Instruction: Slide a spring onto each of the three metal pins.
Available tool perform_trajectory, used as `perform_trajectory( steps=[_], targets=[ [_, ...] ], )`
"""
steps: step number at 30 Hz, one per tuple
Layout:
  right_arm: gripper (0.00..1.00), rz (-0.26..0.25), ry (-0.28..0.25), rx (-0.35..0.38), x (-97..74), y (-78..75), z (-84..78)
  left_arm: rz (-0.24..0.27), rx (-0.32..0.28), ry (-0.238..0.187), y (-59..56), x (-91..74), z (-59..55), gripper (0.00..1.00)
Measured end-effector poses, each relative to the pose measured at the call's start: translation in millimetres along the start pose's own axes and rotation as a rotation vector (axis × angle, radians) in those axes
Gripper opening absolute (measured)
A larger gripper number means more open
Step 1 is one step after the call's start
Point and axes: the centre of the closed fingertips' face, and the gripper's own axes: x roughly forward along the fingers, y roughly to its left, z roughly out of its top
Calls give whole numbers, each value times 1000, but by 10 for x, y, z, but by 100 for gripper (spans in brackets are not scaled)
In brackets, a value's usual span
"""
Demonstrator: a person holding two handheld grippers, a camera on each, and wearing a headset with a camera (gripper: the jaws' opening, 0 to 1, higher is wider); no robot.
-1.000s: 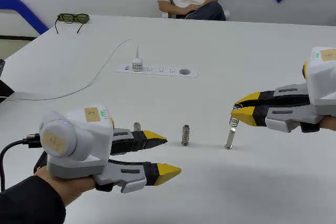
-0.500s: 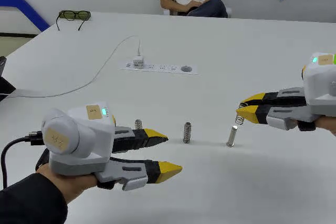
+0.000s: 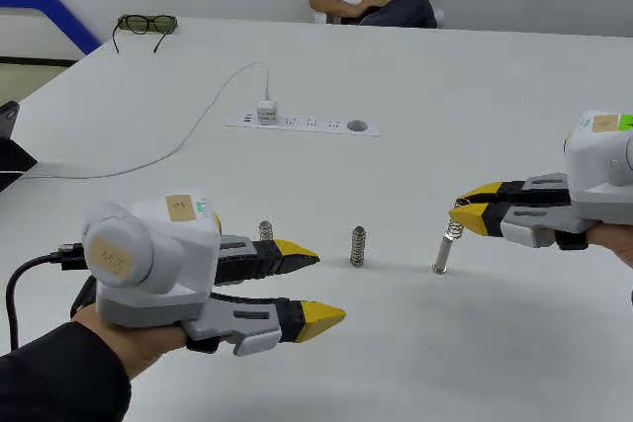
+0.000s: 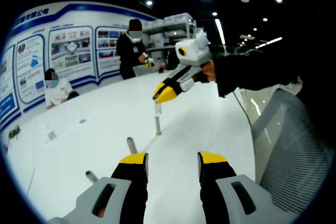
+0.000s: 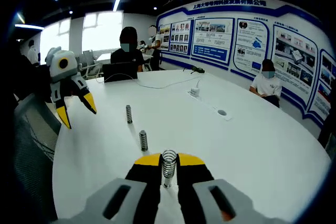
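The right gripper [image 3: 461,211], at the right of the head view, is clenched on a spring [image 3: 454,229]. The spring hangs down from its yellow tips, and its low end is right at the top of the right pin [image 3: 440,258] on the white counter [image 3: 475,76]. The left gripper [image 3: 329,289], at the lower left, is wide apart and holds nothing. The middle pin [image 3: 358,245] and the left pin [image 3: 265,230] each have a spring on them.
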Motion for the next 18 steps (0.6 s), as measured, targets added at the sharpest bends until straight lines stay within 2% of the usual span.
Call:
perform_trajectory(
  steps=[11,18],
  targets=[
    [12,2,1,23,55,-16,-68,4,-4,8,12,0,-21,38],
    [12,2,-17,45,61,-33,-55,1,-4,12,9,9,-33,38]
  ],
)
